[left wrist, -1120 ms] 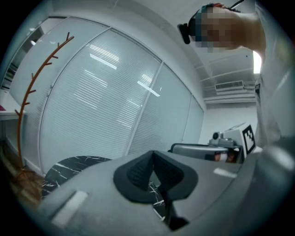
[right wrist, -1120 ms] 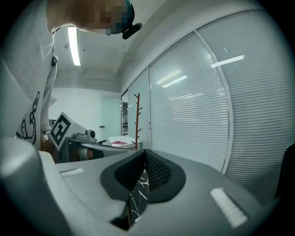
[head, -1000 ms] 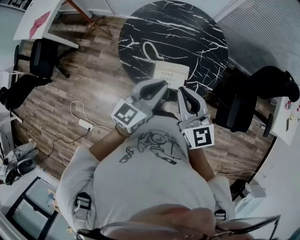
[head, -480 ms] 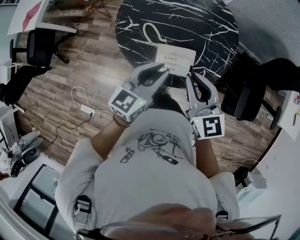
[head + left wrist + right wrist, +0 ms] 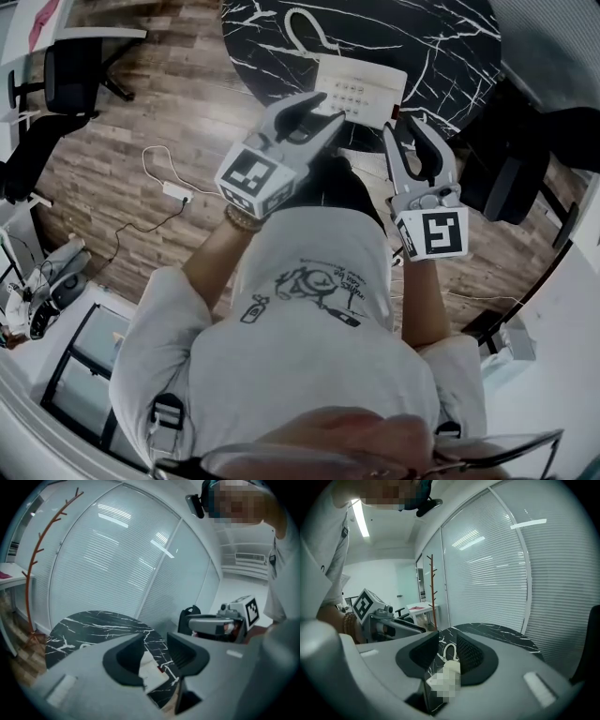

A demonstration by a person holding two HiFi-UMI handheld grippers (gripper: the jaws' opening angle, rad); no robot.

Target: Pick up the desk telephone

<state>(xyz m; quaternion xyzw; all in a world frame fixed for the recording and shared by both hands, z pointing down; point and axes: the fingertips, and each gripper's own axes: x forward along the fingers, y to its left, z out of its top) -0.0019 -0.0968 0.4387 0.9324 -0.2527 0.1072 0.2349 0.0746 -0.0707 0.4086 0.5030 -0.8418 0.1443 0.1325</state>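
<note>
A white desk telephone [image 5: 361, 89] with a looped cord [image 5: 305, 28] lies at the near edge of a round black marble table [image 5: 441, 47]. My left gripper [image 5: 317, 105] hovers just short of the phone's left near corner, and its jaws are opening with nothing held. My right gripper [image 5: 418, 131] hangs by the phone's right near corner, also opening and empty. In the left gripper view the phone [image 5: 152, 673] shows through the gap between the jaws, farther off. The right gripper view shows the phone [image 5: 446, 677] and its cord [image 5: 450, 651] the same way.
A black office chair [image 5: 511, 178] stands right of the table and another [image 5: 66, 75] at far left. A white power strip [image 5: 173, 190] with cable lies on the wood floor. A coat stand [image 5: 37, 550] and a blinds-covered glass wall [image 5: 117, 564] are behind the table.
Both grippers have come forward and down toward the phone at the table's near edge. Their jaws, nearly shut before, now stand partly apart.
</note>
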